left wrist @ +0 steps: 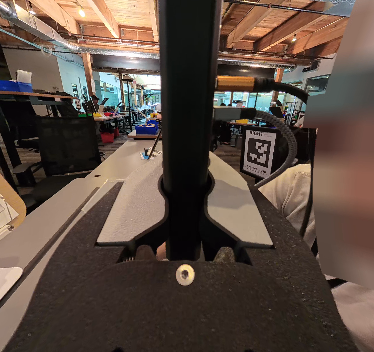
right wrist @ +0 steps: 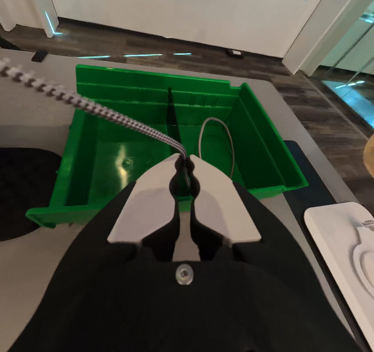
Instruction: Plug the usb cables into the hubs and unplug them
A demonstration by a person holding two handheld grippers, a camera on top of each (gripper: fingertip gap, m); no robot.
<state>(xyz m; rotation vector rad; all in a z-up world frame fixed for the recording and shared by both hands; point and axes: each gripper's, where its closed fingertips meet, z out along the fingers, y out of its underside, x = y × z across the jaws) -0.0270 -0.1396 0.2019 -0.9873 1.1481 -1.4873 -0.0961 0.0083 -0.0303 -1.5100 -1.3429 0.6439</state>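
In the left wrist view, a grey desk (left wrist: 60, 216) is seen at the left, with a black mesh chair (left wrist: 66, 145) beyond it. At the centre, a tall black hub (left wrist: 188, 99) is held upright, clamped between the two grey pads of the left gripper (left wrist: 185, 188), whose jaws are closed against its sides. To the right of the hub, two plugs are seated in its side, one above the other: a gold-coloured plug (left wrist: 234, 83) with a smooth black cable (left wrist: 289, 89) above, and a grey plug (left wrist: 228, 113) with a dark braided cable (left wrist: 287, 139) below. Both cables are seen to arch down to the right. Behind them a black-framed marker card (left wrist: 260, 152) is stood, and a pale sleeve (left wrist: 287, 196) is seen at the right edge.

In the right wrist view, a black pad (right wrist: 24, 190) lies on the desk at the left. A black-and-white braided cable (right wrist: 101, 109) is drawn from the upper left, blurred, down to the tips of the right gripper (right wrist: 185, 158), where it is pinched between nearly closed jaws. Below the gripper, a green bin (right wrist: 273, 139) is set on the desk, divided by a central partition; a thin grey cable loop (right wrist: 220, 123) lies in its right compartment. A white tray (right wrist: 327, 241) is seen at the far right.
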